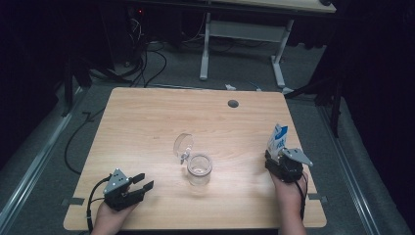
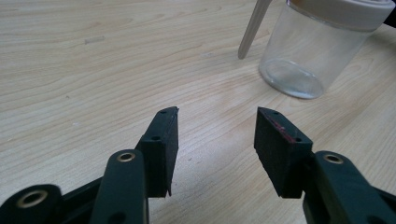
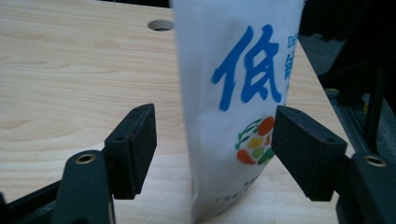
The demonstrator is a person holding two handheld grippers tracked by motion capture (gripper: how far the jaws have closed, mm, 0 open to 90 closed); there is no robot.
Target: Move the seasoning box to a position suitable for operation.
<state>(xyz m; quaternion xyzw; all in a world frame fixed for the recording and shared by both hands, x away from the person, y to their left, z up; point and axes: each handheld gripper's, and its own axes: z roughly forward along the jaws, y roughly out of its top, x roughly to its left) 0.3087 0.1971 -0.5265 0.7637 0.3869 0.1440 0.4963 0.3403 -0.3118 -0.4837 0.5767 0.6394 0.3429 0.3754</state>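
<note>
A clear glass jar (image 1: 199, 169) sits mid-table, hinged lid (image 1: 183, 145) flipped open behind it. Well to the jar's right stands a white pouch (image 1: 277, 140), between the spread jaws of the right gripper (image 1: 283, 159), not yet pinched. The left gripper (image 1: 139, 184), jaws also spread & empty, rests near the jar's front-left. Pouch looks light, soft, likely crumples: best gripped mid-body across its flat faces. Jar is rigid, slick, breakable. Print: a large blue Chinese character w/ a fruit-like logo; small text unreadable.
</note>
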